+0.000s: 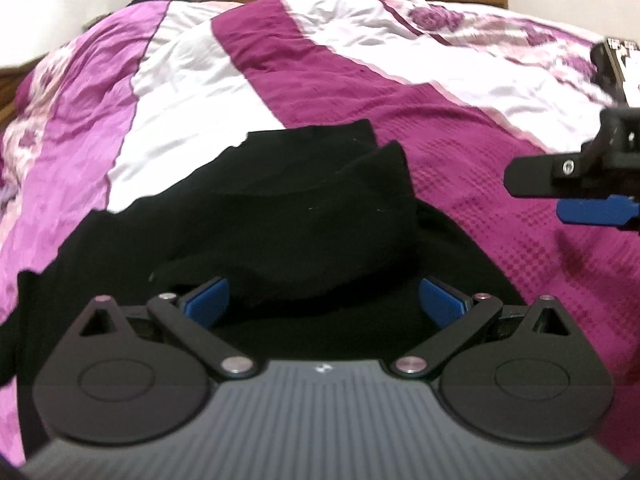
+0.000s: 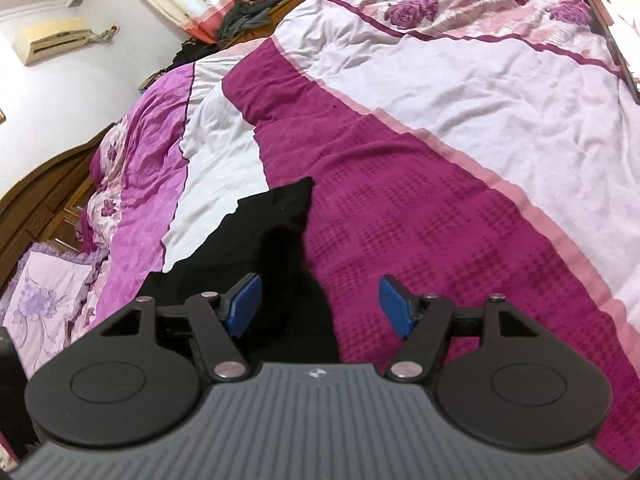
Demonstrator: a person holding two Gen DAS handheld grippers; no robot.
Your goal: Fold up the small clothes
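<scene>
A black garment (image 1: 280, 220) lies on the bed, partly folded, with one layer lying over another. My left gripper (image 1: 326, 300) is open and empty, low over the garment's near part, its blue pads (image 1: 208, 300) wide apart. My right gripper (image 2: 320, 306) is open and empty, above the garment's right edge (image 2: 280, 240) and the magenta bedspread. In the left wrist view the right gripper (image 1: 560, 188) shows at the right, to the right of the garment and apart from it.
The bed is covered by a magenta, white and pink floral bedspread (image 2: 440, 140). A dark book or box (image 2: 612, 16) lies at the far right. A wooden headboard (image 2: 44, 192) and a pillow (image 2: 44, 304) are at the left. Dark clothes (image 2: 248, 16) lie at the far edge.
</scene>
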